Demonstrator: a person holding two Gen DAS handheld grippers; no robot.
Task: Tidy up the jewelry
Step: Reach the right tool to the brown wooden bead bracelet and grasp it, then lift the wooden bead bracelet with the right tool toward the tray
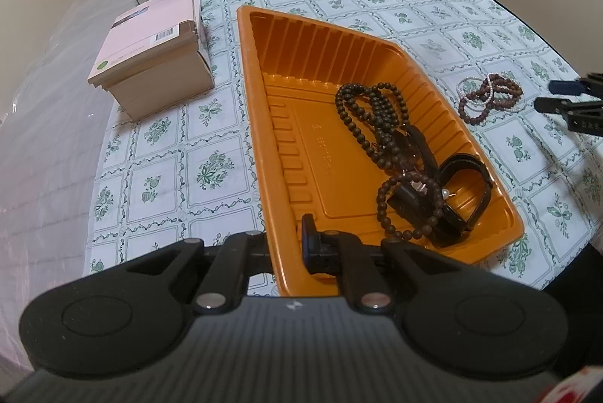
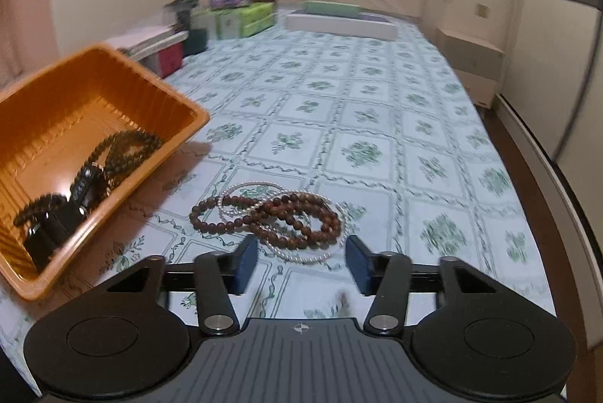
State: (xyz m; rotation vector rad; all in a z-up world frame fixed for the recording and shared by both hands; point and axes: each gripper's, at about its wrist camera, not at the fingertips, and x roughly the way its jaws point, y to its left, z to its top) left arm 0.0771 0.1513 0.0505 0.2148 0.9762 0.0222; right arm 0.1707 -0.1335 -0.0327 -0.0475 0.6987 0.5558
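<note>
Reddish bead bracelets (image 2: 279,214) tangled with pearl strands (image 2: 241,203) lie on the tablecloth (image 2: 377,124), just right of the orange tray (image 2: 188,124). Right gripper (image 2: 301,265) hovers near them, fingers apart. Left gripper (image 1: 288,244) is clamped on the tray's near rim. Risk: grabbing only some strands, dragging the rest.

The orange tray (image 1: 377,71) is glossy moulded plastic with ribbed walls. The dark bead strands (image 1: 371,109) inside look matt (possibly wood). The reddish-brown beads (image 2: 297,218) appear satin-smooth, the white bead loops (image 2: 241,199) pearly. The tablecloth (image 2: 377,124) is matt printed fabric.
</note>
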